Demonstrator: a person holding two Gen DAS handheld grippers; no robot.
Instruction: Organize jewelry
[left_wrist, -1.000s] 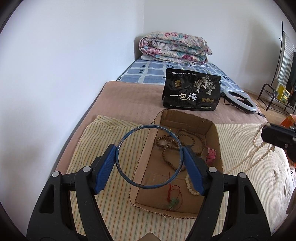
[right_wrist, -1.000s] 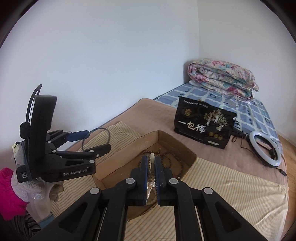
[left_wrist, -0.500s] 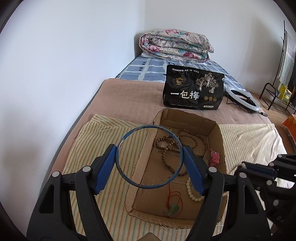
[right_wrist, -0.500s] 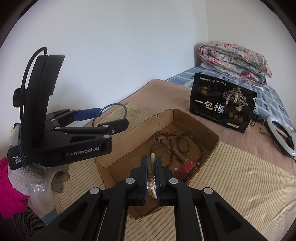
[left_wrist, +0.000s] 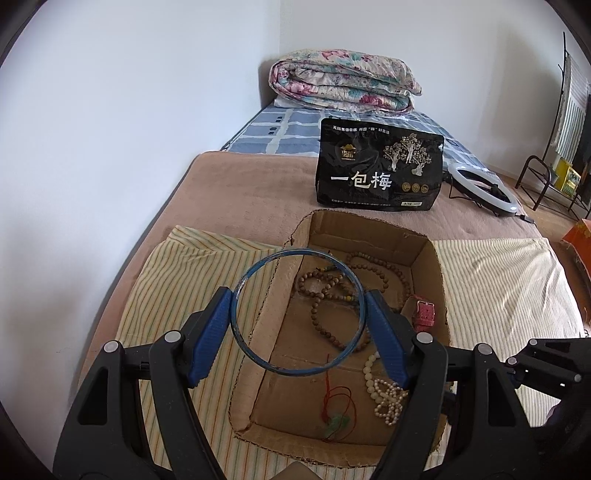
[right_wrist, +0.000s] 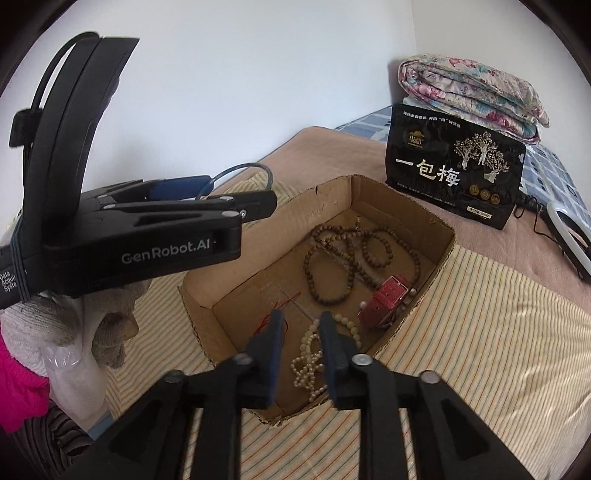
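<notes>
My left gripper (left_wrist: 298, 314) is shut on a blue bangle (left_wrist: 258, 360), held above the left rim of an open cardboard box (left_wrist: 369, 236). The bangle also shows in the right wrist view (right_wrist: 236, 170). In the box lie brown wooden bead strands (right_wrist: 332, 258), a white pearl necklace (right_wrist: 308, 360), a red watch strap (right_wrist: 386, 297) and a red cord with a green pendant (left_wrist: 338, 421). My right gripper (right_wrist: 302, 325) is open, just above the pearl necklace lying between its fingers.
The box sits on a striped cloth (left_wrist: 498, 288) over a brown blanket. Behind it stand a black snack bag (left_wrist: 376, 170), a ring light (left_wrist: 480, 184) and a folded floral quilt (left_wrist: 343, 85). A wall runs along the left.
My right gripper has lowered into the box, opened and let go of the pearl necklace, which now lies on the box floor. My left gripper has kept the bangle almost still.
</notes>
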